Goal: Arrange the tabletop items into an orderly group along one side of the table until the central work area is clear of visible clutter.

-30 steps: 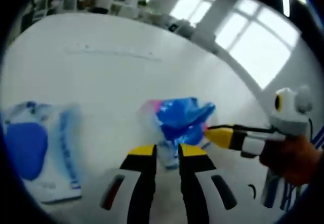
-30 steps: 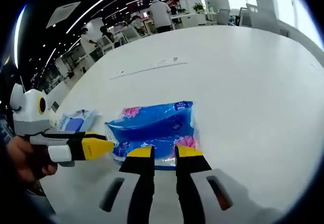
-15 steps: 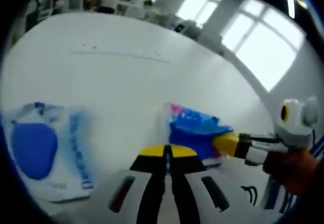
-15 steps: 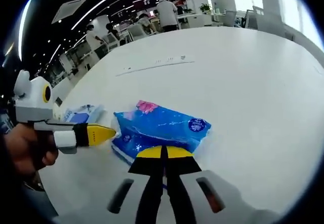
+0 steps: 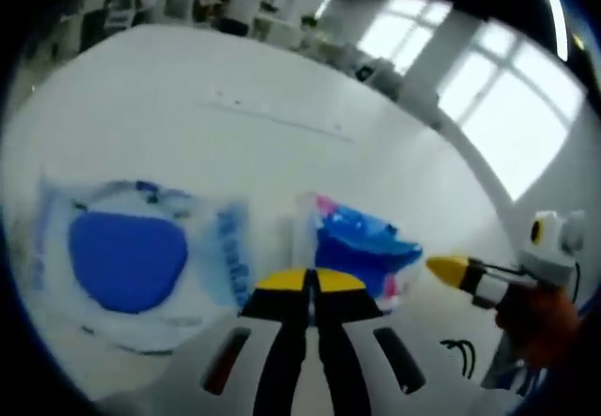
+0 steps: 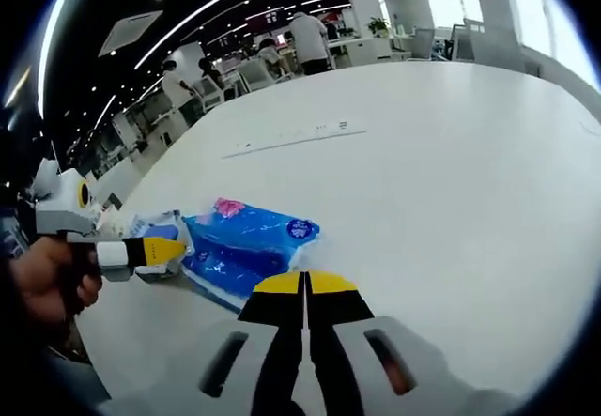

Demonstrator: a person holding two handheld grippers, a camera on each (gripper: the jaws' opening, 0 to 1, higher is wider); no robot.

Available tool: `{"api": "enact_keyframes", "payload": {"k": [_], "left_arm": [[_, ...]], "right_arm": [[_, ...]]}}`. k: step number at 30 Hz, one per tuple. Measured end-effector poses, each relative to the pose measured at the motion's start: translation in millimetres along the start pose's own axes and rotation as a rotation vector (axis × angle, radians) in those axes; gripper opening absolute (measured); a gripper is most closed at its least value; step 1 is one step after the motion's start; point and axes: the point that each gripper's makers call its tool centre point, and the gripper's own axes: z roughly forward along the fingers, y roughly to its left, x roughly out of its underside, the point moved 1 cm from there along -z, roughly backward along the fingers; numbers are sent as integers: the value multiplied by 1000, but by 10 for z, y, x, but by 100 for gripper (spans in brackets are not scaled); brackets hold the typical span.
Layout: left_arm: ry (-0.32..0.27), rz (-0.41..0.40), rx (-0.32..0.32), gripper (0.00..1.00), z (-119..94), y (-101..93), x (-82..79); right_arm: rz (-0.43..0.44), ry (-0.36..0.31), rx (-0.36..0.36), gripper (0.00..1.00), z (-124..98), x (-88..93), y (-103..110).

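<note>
Open-plan office behind a broad white table (image 6: 451, 162) — blue tissue pack (image 6: 246, 247) lying beside a white-and-blue pouch (image 5: 131, 261) near one edge. Left gripper (image 5: 308, 280) and right gripper (image 6: 304, 285) both clamped tight, holding nothing, just short of the pack.

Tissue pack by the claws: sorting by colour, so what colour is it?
The tissue pack is bright blue with pink patches, clearest in the right gripper view.
</note>
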Motion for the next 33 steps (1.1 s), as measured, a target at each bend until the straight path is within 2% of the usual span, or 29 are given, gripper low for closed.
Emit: {"api": "enact_keyframes", "payload": {"k": [2,4,9,12,14,16,17,19,23,25,26,27,33], "left_arm": [[-1,-74,-19,0,-4,70,70],[-7,-115,-28,0,-12,102,111],[2,-117,-27,0,2,38,192],[7,-107,-32,0,20,41,205],[1,-126,-15,1,25,9,194],[-32,-161,15,3,23,-23,153],[-31,-179,32,3,17,-43,159],[-32,-164,24,7,2,-30,162],[-22,-146,80,15,-9,-110,201],[-20,-138,98,22,-33,-146,222],[-23,-129,105,24,-42,-157,228],[-24,-127,110,25,-44,-162,233],[-12,-96,118,31,-126,-189,271]], "right_arm": [[-2,2,-5,0,9,5,48],[-7,7,-12,0,19,19,81],[-23,22,-15,1,26,74,116],[-20,41,-6,10,17,112,88],[-17,43,-6,14,3,128,77],[-14,45,-5,14,-19,143,61],[1,36,-13,14,-32,139,60],[37,15,-18,15,-44,118,48],[38,16,3,16,-54,150,-2],[50,15,7,18,-55,170,-7],[98,-9,-1,19,-59,153,23],[108,-27,2,19,-62,135,20],[78,4,8,26,-27,210,59]]}}
